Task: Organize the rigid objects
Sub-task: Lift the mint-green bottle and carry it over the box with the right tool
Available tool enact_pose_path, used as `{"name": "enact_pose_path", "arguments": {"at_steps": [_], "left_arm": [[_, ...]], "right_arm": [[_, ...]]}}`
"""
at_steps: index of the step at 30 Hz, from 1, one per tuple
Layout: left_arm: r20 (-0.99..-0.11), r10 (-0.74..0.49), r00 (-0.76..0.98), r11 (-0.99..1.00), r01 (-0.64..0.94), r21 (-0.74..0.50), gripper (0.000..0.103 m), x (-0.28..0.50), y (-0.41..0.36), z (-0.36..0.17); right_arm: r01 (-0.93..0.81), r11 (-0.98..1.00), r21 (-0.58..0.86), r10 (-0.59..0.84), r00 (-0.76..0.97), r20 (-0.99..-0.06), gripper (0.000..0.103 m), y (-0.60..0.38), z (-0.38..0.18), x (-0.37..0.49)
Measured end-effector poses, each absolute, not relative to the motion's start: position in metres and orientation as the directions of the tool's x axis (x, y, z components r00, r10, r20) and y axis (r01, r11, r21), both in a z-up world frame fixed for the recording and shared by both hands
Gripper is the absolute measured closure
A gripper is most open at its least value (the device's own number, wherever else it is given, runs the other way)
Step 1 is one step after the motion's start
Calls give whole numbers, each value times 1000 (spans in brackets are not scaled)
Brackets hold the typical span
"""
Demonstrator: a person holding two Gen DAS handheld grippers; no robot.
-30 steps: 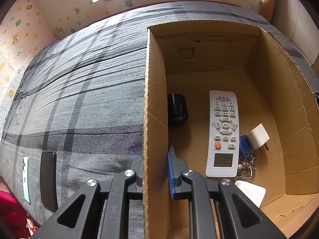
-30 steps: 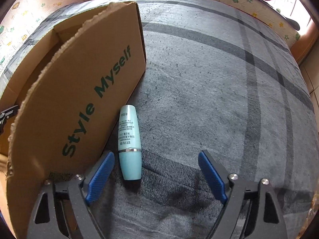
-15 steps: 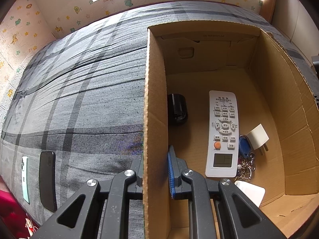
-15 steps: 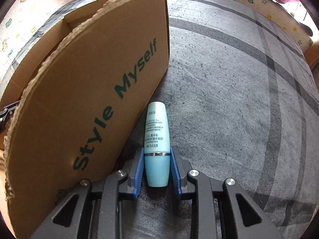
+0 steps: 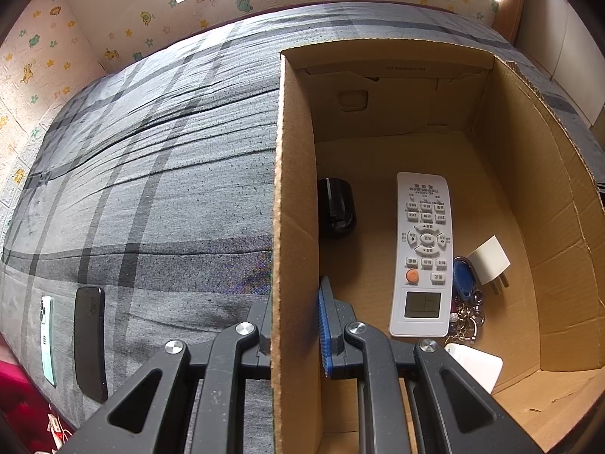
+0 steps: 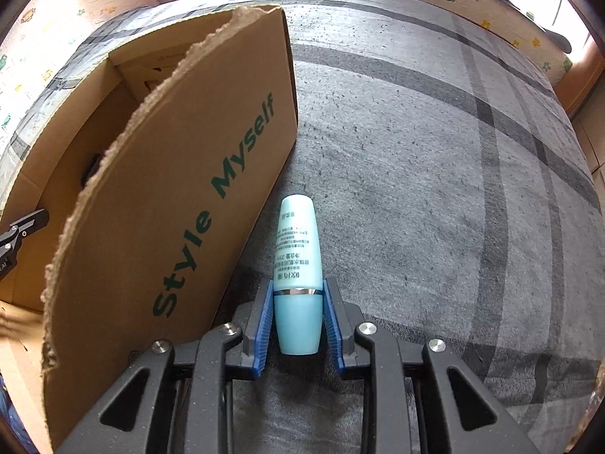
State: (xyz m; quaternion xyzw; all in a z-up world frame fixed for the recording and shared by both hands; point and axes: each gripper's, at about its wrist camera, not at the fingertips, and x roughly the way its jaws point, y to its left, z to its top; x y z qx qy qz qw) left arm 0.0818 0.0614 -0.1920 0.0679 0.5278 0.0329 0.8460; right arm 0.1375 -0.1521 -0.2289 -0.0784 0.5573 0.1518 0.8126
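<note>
While our right gripper (image 6: 297, 325) clamps its jaws on the pale blue cylindrical plastic bottle (image 6: 297, 268), that bottle lies beside the brown cardboard box (image 6: 181, 204) on the grey plaid bed (image 6: 435, 189). Our left gripper (image 5: 295, 325) pinches the box's side wall between its jaws.

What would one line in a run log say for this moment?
left gripper: shut on box wall | right gripper: shut on blue bottle | bottle: outside box, beside it

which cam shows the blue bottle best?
Right wrist. The blue bottle lies centred on the grey bedspread, clamped at its cap end by the right hand-held gripper. The left wrist view shows none of it, only the cardboard box interior.
</note>
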Motion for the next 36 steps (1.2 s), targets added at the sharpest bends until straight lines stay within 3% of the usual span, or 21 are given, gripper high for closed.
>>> {"name": "enact_pose_path", "arguments": {"at_steps": [36], "left_arm": [[-891, 128, 436, 989, 16, 150, 86, 83, 60, -192]], "right_arm": [[-196, 981, -17, 73, 445, -893, 76, -154, -135, 103]]}}
